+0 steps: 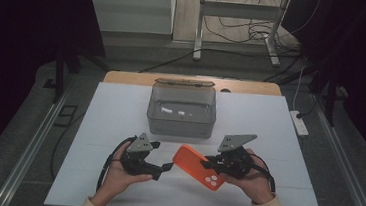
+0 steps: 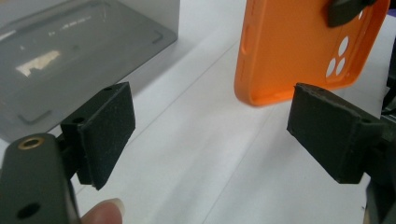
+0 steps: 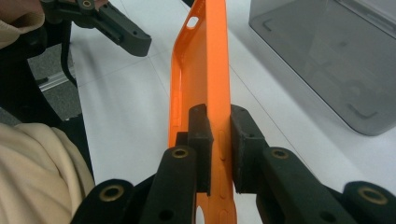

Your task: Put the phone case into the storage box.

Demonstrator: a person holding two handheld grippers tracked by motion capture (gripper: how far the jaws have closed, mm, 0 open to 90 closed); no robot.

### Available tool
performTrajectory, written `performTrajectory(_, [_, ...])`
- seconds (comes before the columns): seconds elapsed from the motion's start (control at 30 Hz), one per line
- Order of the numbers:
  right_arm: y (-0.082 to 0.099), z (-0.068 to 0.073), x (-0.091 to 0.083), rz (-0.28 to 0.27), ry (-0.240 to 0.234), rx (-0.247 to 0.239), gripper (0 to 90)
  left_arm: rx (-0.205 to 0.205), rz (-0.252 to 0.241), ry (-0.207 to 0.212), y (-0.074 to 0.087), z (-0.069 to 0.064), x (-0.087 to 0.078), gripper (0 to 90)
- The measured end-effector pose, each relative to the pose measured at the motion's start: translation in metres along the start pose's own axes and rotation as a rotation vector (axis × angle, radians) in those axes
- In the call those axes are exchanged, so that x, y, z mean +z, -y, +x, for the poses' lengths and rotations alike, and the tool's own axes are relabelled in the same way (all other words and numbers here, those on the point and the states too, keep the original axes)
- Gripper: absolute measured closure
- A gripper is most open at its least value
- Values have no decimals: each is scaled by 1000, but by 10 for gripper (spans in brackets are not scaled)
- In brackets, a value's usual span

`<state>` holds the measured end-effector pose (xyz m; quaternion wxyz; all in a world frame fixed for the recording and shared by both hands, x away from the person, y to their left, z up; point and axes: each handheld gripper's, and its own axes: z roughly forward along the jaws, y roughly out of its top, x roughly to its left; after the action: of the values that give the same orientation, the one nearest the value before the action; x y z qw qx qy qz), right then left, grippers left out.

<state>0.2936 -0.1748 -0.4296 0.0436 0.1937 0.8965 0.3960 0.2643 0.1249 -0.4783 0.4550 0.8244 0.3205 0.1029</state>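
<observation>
An orange phone case (image 1: 199,166) with camera holes is held above the white table, tilted on edge. My right gripper (image 1: 214,162) is shut on it; in the right gripper view both pads clamp the case's side wall (image 3: 219,140). My left gripper (image 1: 166,168) is open just left of the case, jaws wide apart with nothing between them (image 2: 210,135). The left gripper view shows the orange case (image 2: 294,51) just ahead, its lower corner near the right pad (image 2: 327,130). The left gripper (image 3: 116,28) also appears at the top left of the right gripper view.
A translucent grey box (image 1: 181,112) with an open lid (image 1: 185,82) stands behind the grippers, a few small white bits inside. The white board (image 1: 120,107) covers the table. A power strip (image 1: 299,123) lies off its right edge. Cables and a metal frame (image 1: 238,17) are beyond.
</observation>
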Motion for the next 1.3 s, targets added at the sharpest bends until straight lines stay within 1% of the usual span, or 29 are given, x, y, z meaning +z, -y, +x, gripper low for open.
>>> performTrajectory(0.1, [0,0,-1,-3,8,-2,802,6,7,-6,3,0,-3,148])
performTrajectory(0.27, [0,-1,-3,-11,15,-1,801,15,10,-46,8,1,-9,145])
performTrajectory(0.37, [0,-1,-4,-12,15,-2,801,0,7,-43,11,3,-11,143])
performTrajectory(0.5, [0,-1,-4,-15,20,-7,801,-8,1,-52,13,6,-14,141])
performTrajectory(0.83, [1,-2,-5,-16,31,-4,801,-24,5,-90,26,13,-22,138])
performTrajectory(1.07, [1,-1,-6,-19,35,-4,801,-57,-9,-123,36,21,-30,136])
performTrajectory(1.3, [1,-3,-8,-26,43,-4,801,-73,-6,-148,46,25,-34,131])
